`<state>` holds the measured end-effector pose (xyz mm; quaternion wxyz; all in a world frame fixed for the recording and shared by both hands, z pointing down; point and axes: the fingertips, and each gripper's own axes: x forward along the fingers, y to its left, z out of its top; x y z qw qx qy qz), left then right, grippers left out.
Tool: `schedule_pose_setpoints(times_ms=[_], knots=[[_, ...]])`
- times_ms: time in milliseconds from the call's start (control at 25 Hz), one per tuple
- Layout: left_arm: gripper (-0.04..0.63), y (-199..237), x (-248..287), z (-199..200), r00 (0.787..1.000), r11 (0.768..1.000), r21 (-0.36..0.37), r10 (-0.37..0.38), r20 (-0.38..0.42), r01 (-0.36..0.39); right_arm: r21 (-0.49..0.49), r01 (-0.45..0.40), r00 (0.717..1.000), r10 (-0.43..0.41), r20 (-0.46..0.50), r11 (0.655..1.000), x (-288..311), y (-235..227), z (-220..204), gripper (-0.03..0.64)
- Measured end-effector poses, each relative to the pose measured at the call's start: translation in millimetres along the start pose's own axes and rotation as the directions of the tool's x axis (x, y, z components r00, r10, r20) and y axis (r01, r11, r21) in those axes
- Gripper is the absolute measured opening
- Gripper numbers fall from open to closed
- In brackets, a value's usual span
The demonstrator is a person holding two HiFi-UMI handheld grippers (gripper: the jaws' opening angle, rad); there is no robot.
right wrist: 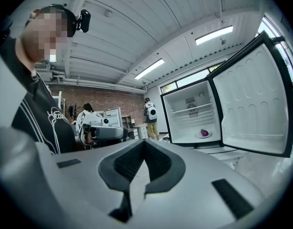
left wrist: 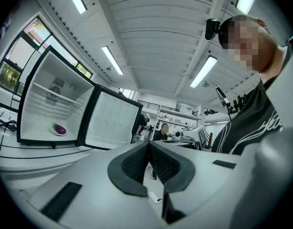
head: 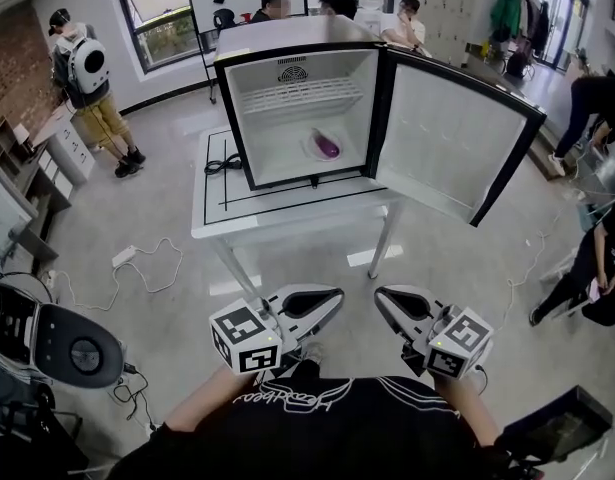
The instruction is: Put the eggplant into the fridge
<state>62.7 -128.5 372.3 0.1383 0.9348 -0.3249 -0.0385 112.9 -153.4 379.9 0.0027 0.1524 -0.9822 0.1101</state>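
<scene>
A small purple eggplant [head: 328, 148] lies on a pale plate [head: 313, 138] on the floor of the open mini fridge [head: 249, 108]. The fridge door [head: 447, 138] is swung wide to the right. Both gripper views show the eggplant [left wrist: 60, 129] [right wrist: 204, 133] far off inside the fridge. My left gripper [head: 334, 298] and right gripper [head: 383, 302] are held close to my body, well short of the table. They point toward each other. The left gripper's jaws [left wrist: 148, 150] are shut with nothing between them, and so are those of the right gripper [right wrist: 143, 148].
The fridge stands on a white table [head: 212, 218], with a black cable [head: 223, 164] beside it. A power strip [head: 123, 257] and cords lie on the floor at left, near a grey device [head: 77, 348]. People stand around the room's edges.
</scene>
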Motion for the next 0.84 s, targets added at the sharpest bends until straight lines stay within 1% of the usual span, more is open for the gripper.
schedule_pose_setpoints(times_ms=[240,440,600,680,840], knots=[[0.008,-14.1,1.8,-2.7,1.0,1.0,0.019,0.009,0.007,-0.009,0.003,-0.004,0.999,0.004,-0.04,1.0,-11.5,13.2,-1.7,0.006],[0.008,-20.8,1.3,-3.5,1.0,0.999,0.04,0.007,-0.001,-0.007,-0.02,-0.004,1.0,0.004,-0.01,1.0,-17.6,15.9,0.7,0.006],[0.008,-25.5,0.7,-3.4,1.0,0.999,0.041,0.002,-0.002,-0.002,-0.006,0.005,1.0,-0.005,-0.027,1.0,-21.6,19.8,-0.5,0.006],[0.008,-26.3,0.8,-4.0,1.0,0.999,0.039,-0.003,-0.003,0.003,-0.008,0.005,1.0,-0.005,-0.018,1.0,-22.2,19.3,-0.8,0.006],[0.008,-28.1,1.0,-2.6,1.0,0.999,0.053,-0.011,-0.006,0.012,-0.042,-0.013,0.999,0.015,0.042,0.999,-21.7,16.4,1.2,0.006]])
